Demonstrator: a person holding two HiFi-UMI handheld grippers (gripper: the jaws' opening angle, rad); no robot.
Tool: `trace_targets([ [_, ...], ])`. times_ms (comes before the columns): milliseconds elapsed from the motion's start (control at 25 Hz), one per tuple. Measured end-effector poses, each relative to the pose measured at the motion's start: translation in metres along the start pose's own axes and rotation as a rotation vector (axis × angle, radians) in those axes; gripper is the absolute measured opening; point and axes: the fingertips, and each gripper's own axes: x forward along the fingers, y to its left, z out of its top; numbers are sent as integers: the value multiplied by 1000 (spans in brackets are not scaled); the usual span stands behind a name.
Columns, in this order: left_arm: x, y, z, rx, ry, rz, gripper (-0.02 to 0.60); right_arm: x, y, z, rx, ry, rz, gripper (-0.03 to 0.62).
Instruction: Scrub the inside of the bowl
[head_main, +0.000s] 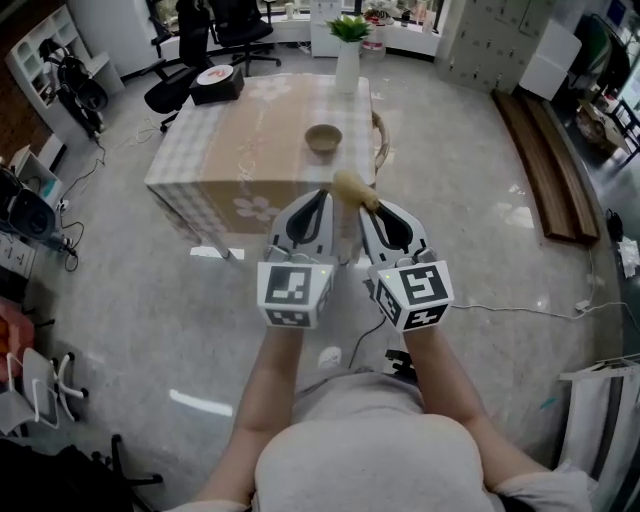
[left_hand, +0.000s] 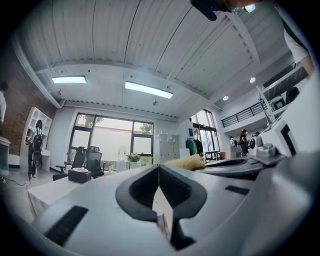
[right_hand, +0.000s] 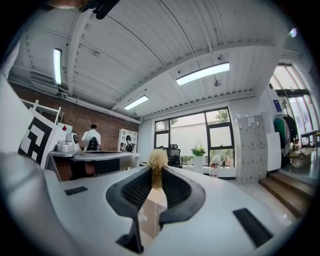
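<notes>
R claw (head_main: 368, 208) clamped on the scrub brush (head_main: 351, 186); L claw (head_main: 322, 197) shut, empty. Bowl (head_main: 323, 138) sits on the surface (head_main: 250, 160), well ahead. I'd open L to pin the rim, then drop the bristles inside.

open tabletop (head_main: 260, 170) between near edge and bowl (head_main: 323, 137); vase (head_main: 347, 66) behind bowl, black box (head_main: 217, 85) at far-left corner

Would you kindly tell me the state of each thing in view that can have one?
left claw: shut, nothing between its jaws.
right claw: shut on the scrub brush.
scrub brush: held in the air, not touching the bowl.
bowl: upright on the table, untouched, looks empty.
vase: upright, holding a green plant.
</notes>
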Motion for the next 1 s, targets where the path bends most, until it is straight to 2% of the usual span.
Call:
trace_targets([
  [360,32,35,-12,-23,19,-41,12,44,-9,-5,11,19,-44,60],
  [800,58,55,-30,-58,51,-10,12,72,-29,-20,64,44,-52,60],
  [1000,75,66,-39,-65,65,8,12,91,-38,-27,84,52,-27,60],
])
